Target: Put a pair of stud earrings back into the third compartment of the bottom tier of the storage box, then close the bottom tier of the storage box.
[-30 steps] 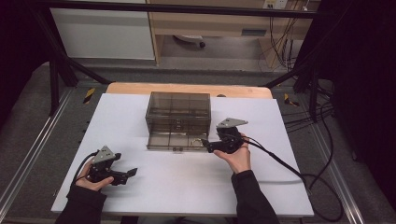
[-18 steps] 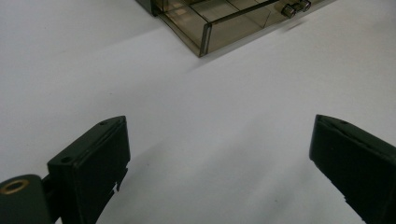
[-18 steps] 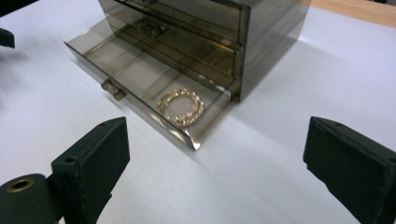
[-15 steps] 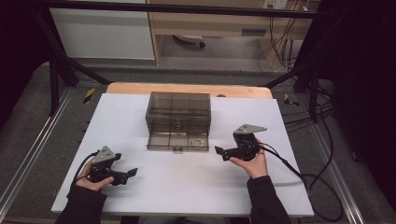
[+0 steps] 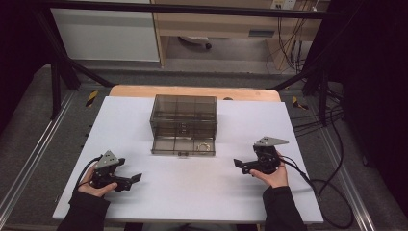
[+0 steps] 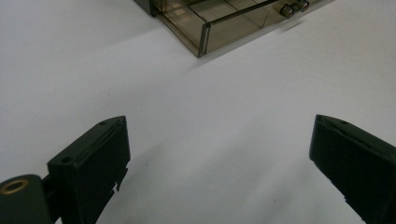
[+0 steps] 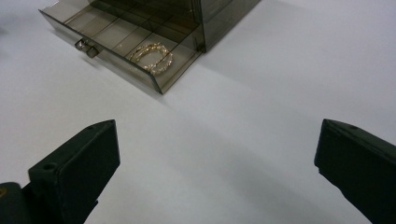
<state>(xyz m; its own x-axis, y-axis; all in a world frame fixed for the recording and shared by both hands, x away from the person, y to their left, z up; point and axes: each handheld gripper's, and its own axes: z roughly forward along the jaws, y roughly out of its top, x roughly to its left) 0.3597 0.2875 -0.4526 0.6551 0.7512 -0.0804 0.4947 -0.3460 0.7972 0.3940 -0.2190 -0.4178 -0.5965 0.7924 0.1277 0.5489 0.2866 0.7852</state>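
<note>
A smoky see-through drawer box (image 5: 183,111) stands at the middle of the white table. Its bottom drawer (image 5: 179,146) is pulled out toward me, and a gold bracelet (image 5: 204,146) lies in its right-hand compartment. My right gripper (image 5: 239,167) is to the right of the drawer and nearer me, clear of it. Its jaws have just been opening and nothing is between them. In the right gripper view the bracelet (image 7: 152,57) lies behind the drawer's front wall (image 7: 116,63). My left gripper (image 5: 129,170) rests open at the front left, with bare table between its jaws and the drawer corner (image 6: 201,39) ahead.
The white table top (image 5: 192,197) spreads wide in front of the box. A wooden strip (image 5: 192,91) runs along its far edge. Black cables (image 5: 327,192) trail off the right side, and black frame posts (image 5: 55,82) stand at the back left.
My right gripper has drawn back from the open drawer, to the right and toward me, and its jaws have spread wider. The left gripper has stayed put.
</note>
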